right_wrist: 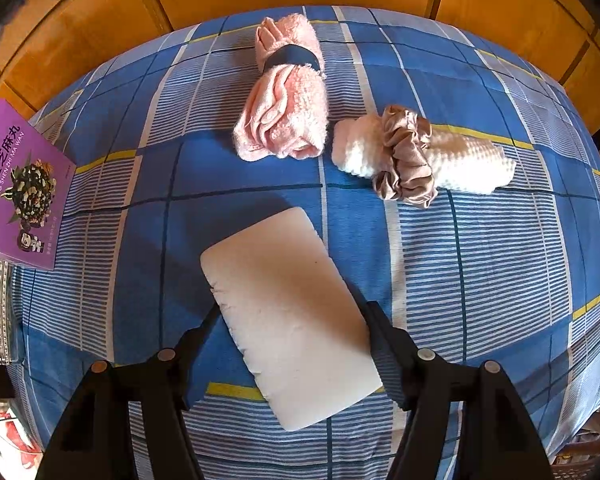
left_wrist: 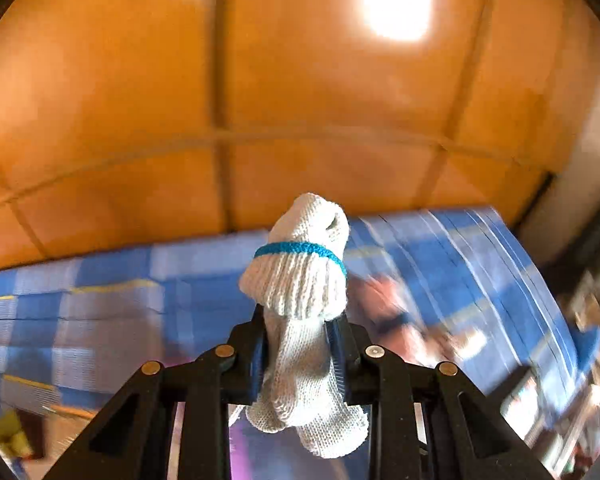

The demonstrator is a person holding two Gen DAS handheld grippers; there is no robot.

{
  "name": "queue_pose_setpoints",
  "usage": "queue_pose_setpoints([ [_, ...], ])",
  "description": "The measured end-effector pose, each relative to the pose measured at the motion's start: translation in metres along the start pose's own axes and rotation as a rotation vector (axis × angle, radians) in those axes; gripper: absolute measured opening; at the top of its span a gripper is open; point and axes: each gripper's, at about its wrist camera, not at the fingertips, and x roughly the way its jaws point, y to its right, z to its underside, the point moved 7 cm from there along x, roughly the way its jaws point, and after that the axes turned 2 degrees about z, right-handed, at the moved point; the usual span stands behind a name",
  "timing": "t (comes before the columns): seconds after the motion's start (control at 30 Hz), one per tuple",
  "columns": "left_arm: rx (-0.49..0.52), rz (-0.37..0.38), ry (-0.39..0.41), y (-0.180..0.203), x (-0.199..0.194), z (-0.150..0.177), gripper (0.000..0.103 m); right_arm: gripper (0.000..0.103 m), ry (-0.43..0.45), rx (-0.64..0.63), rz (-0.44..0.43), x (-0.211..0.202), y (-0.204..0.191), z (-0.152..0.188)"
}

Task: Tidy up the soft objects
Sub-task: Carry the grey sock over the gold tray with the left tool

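Left wrist view is showing the left gripper [left_wrist: 300,344] pinching a rolled white knit glove [left_wrist: 300,280] tight at mid-length, held above the blue checked cloth [left_wrist: 100,300]; being light and limp, it is sagging below the jaws. The right gripper [right_wrist: 296,320] is straddling the white foam block [right_wrist: 288,312] at the cloth's near side; whether its pads are pressing is unclear. Background is blurring.

White knit sock [left_wrist: 300,312] w/ teal band, pink towel [right_wrist: 284,92], blue plaid sheet [right_wrist: 480,260] (yellow lines).
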Motion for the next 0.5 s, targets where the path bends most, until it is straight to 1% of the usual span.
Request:
queue_pose_setpoints([
  [0.03, -0.025, -0.033, 0.02, -0.022, -0.007, -0.008, 0.028, 0.069, 0.001, -0.003, 0.002, 0.001, 0.0, 0.0],
  [0.1, -0.061, -0.078, 0.045, -0.054, -0.017, -0.015, 0.028, 0.069, 0.001, -0.007, 0.006, 0.001, 0.0, 0.0],
  [0.13, -0.087, -0.111, 0.059, -0.077, -0.024, -0.016, 0.028, 0.069, 0.001, -0.009, 0.008, 0.001, 0.0, 0.0],
  [0.2, -0.118, -0.139, 0.07, -0.103, -0.033, -0.013, 0.028, 0.07, 0.001, -0.012, 0.009, 0.001, 0.0, -0.001],
  [0.23, -0.134, -0.161, 0.081, -0.12, -0.042, -0.007, 0.028, 0.07, 0.001, -0.012, 0.011, 0.001, 0.0, -0.001],
  [0.33, -0.168, -0.189, 0.1, -0.153, -0.065, 0.013, 0.028, 0.07, 0.002, -0.014, 0.014, 0.001, 0.001, -0.001],
  [0.4, -0.193, -0.21, 0.117, -0.174, -0.082, 0.031, 0.028, 0.07, 0.004, -0.017, 0.018, 0.001, 0.001, -0.001],
  [0.5, -0.219, -0.23, 0.137, -0.188, -0.107, 0.059, 0.028, 0.07, 0.007, -0.019, 0.023, 0.001, -0.001, 0.001],
])
